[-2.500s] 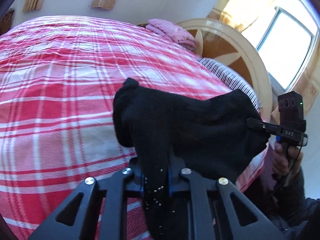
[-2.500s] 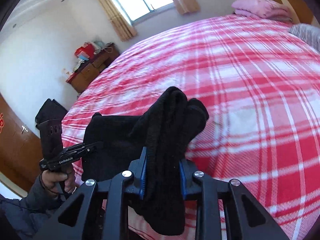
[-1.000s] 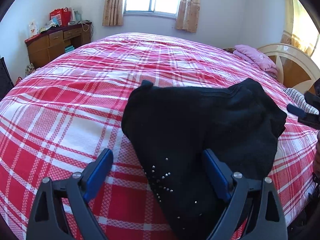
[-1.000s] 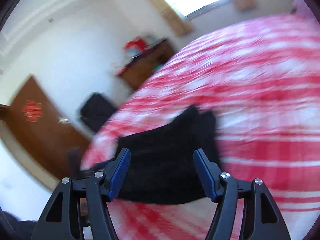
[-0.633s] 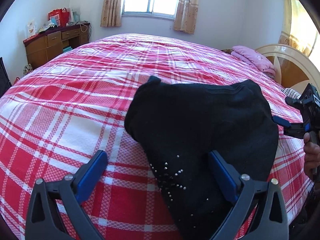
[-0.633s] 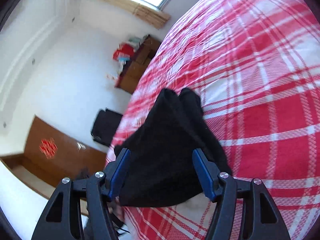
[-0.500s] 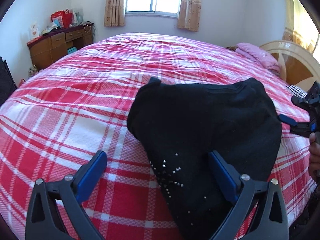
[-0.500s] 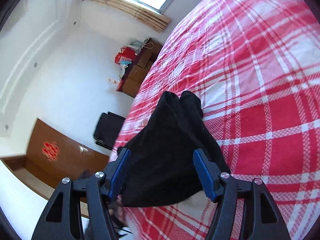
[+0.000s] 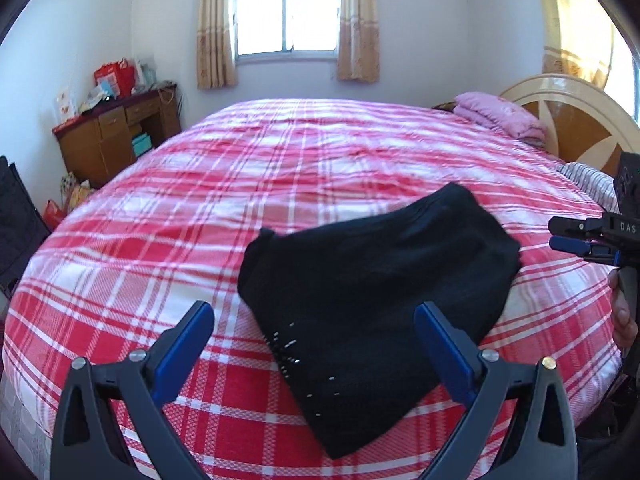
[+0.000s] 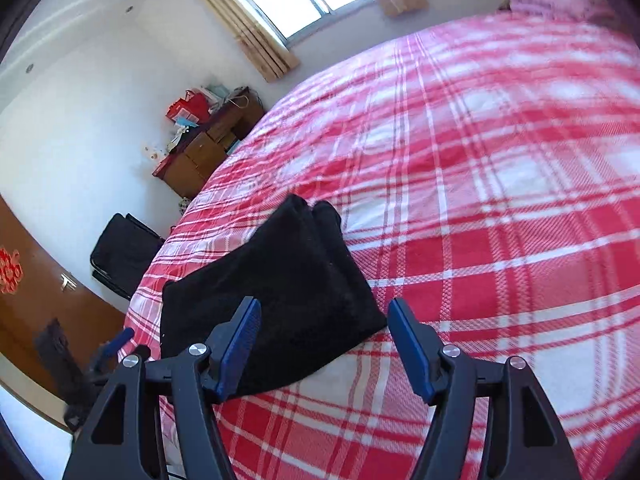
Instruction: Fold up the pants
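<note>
The black pants lie folded in a compact bundle on the red plaid bedspread near the bed's front edge; small white studs show on the near corner. My left gripper is open and empty, held just above and in front of the bundle. My right gripper is open and empty, above the bundle's right end. The right gripper also shows at the right edge of the left wrist view.
A pink folded blanket and a striped pillow lie by the round headboard at the far right. A wooden desk with clutter stands at the left wall. A black chair stands by the door.
Both grippers held the pants 2.5 s ago, then opened and let them drop on the bed. Since then both have pulled back a little, and the bundle lies still.
</note>
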`<action>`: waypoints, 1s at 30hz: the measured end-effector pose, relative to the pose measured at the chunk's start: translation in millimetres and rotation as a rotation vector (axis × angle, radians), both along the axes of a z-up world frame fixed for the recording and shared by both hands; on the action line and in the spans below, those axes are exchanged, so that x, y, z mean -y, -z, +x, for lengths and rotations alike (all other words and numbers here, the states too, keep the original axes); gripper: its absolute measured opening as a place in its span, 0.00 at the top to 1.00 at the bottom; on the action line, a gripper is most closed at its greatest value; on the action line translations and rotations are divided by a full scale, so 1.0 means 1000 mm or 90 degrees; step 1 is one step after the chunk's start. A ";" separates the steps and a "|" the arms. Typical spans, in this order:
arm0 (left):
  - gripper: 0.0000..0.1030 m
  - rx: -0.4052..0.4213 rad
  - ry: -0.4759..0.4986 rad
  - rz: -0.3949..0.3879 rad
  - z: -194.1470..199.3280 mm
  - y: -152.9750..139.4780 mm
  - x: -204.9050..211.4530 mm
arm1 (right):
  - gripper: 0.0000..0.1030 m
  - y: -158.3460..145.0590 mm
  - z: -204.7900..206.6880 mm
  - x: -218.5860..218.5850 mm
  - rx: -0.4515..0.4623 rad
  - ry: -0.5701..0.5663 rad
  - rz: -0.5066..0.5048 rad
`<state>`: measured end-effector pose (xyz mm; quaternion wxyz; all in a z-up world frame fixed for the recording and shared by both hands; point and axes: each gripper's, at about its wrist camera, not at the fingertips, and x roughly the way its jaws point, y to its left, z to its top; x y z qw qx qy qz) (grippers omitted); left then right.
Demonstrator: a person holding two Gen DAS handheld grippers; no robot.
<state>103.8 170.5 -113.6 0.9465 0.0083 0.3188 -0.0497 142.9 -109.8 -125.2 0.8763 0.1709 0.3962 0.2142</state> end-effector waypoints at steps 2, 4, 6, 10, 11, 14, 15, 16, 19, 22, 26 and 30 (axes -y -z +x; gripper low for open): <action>0.00 0.009 0.005 0.001 -0.003 -0.005 0.003 | 0.33 -0.012 -0.010 -0.006 0.026 -0.008 -0.024; 0.00 0.013 0.008 0.001 -0.004 -0.008 0.005 | 0.33 -0.024 -0.018 -0.016 0.051 -0.017 -0.051; 0.00 0.020 0.006 -0.001 -0.006 -0.012 0.005 | 0.33 -0.034 -0.031 -0.024 0.076 -0.013 -0.082; 0.00 0.047 0.003 -0.007 -0.014 -0.024 0.004 | 0.33 -0.055 -0.050 -0.038 0.150 -0.005 -0.149; 0.00 0.055 0.002 -0.011 -0.016 -0.028 0.004 | 0.33 -0.062 -0.057 -0.042 0.176 0.002 -0.168; 0.00 0.074 0.001 -0.021 -0.022 -0.037 0.004 | 0.33 -0.077 -0.070 -0.046 0.220 0.016 -0.189; 0.00 0.081 0.000 -0.023 -0.024 -0.040 0.004 | 0.33 -0.082 -0.075 -0.046 0.234 0.022 -0.192; 0.00 0.089 0.000 -0.026 -0.026 -0.043 0.005 | 0.33 -0.086 -0.079 -0.046 0.247 0.027 -0.196; 0.00 0.110 -0.001 -0.028 -0.031 -0.049 0.005 | 0.32 -0.098 -0.092 -0.046 0.286 0.040 -0.206; 0.00 0.124 -0.004 -0.026 -0.035 -0.054 0.007 | 0.29 -0.102 -0.098 -0.045 0.294 0.044 -0.205; 0.00 0.141 -0.009 -0.024 -0.038 -0.058 0.006 | 0.29 -0.100 -0.099 -0.044 0.288 0.046 -0.204; 0.00 0.147 -0.015 -0.020 -0.038 -0.058 0.005 | 0.29 -0.096 -0.101 -0.044 0.286 0.044 -0.207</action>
